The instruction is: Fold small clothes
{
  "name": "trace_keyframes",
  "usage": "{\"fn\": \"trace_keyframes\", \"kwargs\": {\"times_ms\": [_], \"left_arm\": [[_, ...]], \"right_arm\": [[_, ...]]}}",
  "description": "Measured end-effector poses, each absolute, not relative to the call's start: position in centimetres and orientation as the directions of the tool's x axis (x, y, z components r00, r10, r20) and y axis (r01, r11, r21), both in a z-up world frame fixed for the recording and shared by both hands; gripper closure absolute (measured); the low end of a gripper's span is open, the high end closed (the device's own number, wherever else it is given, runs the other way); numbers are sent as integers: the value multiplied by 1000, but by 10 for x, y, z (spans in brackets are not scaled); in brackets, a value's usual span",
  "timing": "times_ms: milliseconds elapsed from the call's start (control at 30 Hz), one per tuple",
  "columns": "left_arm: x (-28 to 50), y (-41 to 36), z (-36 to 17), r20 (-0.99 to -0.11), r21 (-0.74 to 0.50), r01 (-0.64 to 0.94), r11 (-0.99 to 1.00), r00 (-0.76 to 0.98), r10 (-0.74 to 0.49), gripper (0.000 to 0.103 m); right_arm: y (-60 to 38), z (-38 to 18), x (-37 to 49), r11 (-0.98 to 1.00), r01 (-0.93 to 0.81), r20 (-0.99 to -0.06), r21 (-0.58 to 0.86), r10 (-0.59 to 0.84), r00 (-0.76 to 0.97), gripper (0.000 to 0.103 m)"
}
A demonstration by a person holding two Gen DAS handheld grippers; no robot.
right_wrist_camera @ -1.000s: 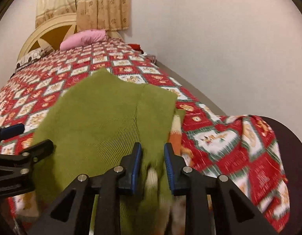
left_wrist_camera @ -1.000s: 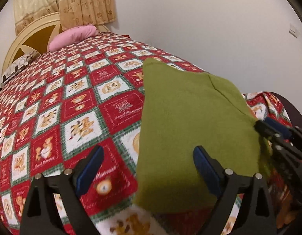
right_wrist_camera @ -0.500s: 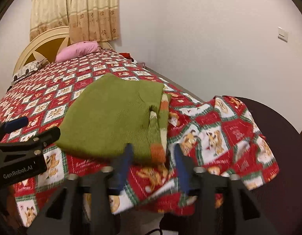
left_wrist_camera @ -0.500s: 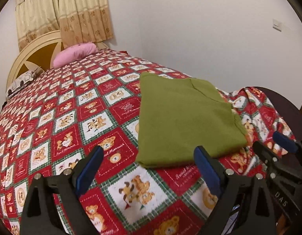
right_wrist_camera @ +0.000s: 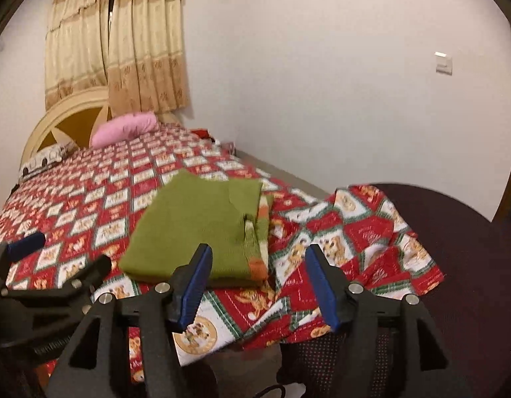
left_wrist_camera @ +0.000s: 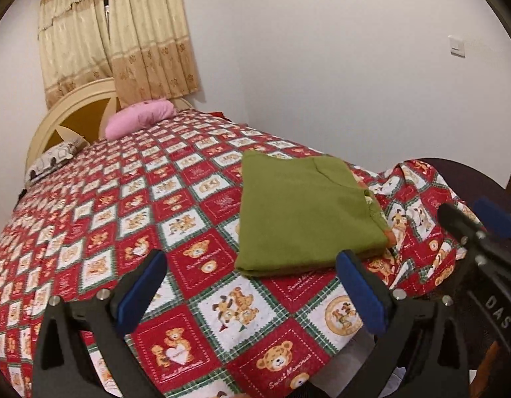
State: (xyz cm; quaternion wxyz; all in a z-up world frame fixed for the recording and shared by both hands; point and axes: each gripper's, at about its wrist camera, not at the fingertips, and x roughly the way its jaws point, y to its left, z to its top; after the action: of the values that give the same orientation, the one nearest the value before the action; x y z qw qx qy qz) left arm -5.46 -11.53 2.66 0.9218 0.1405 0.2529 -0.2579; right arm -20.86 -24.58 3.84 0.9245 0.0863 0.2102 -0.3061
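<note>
A green knit garment (left_wrist_camera: 302, 212) lies folded into a flat rectangle on the red patchwork bedspread (left_wrist_camera: 129, 219), near the bed's foot corner. It shows in the right wrist view (right_wrist_camera: 202, 225) with orange and cream striped edges at its right side. My left gripper (left_wrist_camera: 252, 293) is open and empty, held back above the bed's near edge. My right gripper (right_wrist_camera: 258, 285) is open and empty, short of the garment's near edge. The right gripper also shows in the left wrist view (left_wrist_camera: 477, 229), and the left one in the right wrist view (right_wrist_camera: 39, 265).
A pink pillow (left_wrist_camera: 139, 119) and a patterned pillow (left_wrist_camera: 53, 159) lie by the cream headboard (left_wrist_camera: 73, 112). Curtains (left_wrist_camera: 116, 39) hang behind. A white wall (left_wrist_camera: 322, 66) runs along the bed's right side. A dark round seat (right_wrist_camera: 454, 248) stands at the foot corner, partly under the bedspread.
My right gripper let go of the garment's edge and opened. Both grippers pulled back and up from the garment, which now lies folded on the bed.
</note>
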Motion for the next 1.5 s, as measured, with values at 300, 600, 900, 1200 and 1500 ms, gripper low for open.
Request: {"fn": "trace_keyframes", "kwargs": {"times_ms": [300,600,900,1200,1500], "left_arm": [[-75,-111,45,-446,172,516,839,800,-400,0],[-83,-106,57,-393,166,524,835,812,-432,0],[-81,-102,57,-399,145,517,844,811,-428,0],[-84,-100,59,-384,156,514,844,819,-428,0],[-85,-102,58,-391,160,519,840,814,-429,0]], "right_arm": [[-233,59,-223,779,627,-329,4,-591,737,32],[-234,70,-235,759,651,-266,26,-622,736,32],[-235,73,-243,744,667,-232,42,-642,731,32],[-233,72,-242,748,663,-239,35,-638,732,32],[-233,70,-240,750,661,-244,27,-636,732,32]]}}
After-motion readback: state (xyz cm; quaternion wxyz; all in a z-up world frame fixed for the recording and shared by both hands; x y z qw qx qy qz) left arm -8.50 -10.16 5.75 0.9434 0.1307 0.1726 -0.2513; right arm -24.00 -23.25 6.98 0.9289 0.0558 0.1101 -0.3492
